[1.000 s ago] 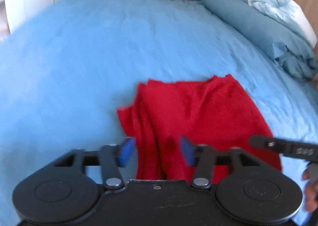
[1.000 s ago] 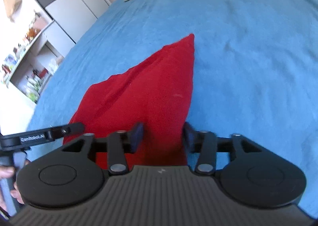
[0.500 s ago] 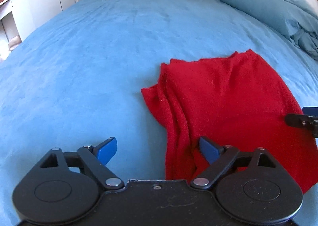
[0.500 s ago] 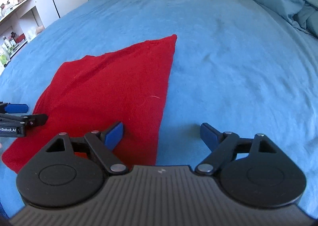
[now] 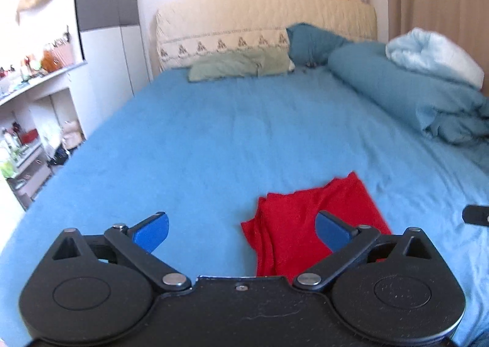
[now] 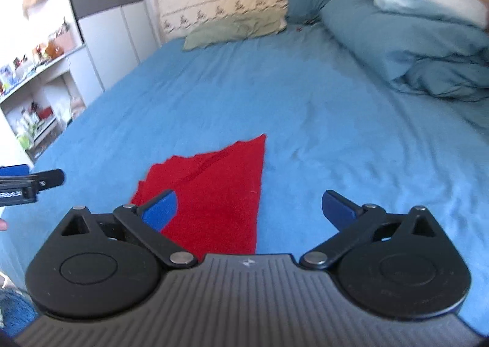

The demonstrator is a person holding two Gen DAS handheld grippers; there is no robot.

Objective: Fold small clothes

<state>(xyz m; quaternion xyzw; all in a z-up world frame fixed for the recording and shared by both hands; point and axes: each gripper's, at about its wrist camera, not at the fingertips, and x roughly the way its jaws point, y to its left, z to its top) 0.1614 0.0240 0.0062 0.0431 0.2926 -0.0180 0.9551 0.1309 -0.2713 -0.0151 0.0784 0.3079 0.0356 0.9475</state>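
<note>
A small red cloth (image 5: 308, 224) lies folded on the blue bed, its left edge bunched in pleats. It also shows in the right wrist view (image 6: 220, 194) as a flat folded piece with a pointed far corner. My left gripper (image 5: 241, 231) is open and empty, raised above the bed with the cloth under its right finger. My right gripper (image 6: 249, 209) is open and empty, above the cloth's right edge. The left gripper's tip (image 6: 45, 179) shows at the left edge of the right wrist view.
The blue bed sheet (image 5: 229, 139) spreads wide. A green pillow (image 5: 238, 66) and cream headboard (image 5: 266, 20) are at the far end. A rolled teal duvet (image 5: 412, 93) lies along the right. Shelves with clutter (image 5: 27, 139) stand left of the bed.
Both grippers opened, let go of the red cloth, then lifted and pulled back. The cloth now lies folded on the bed, smaller in both views.
</note>
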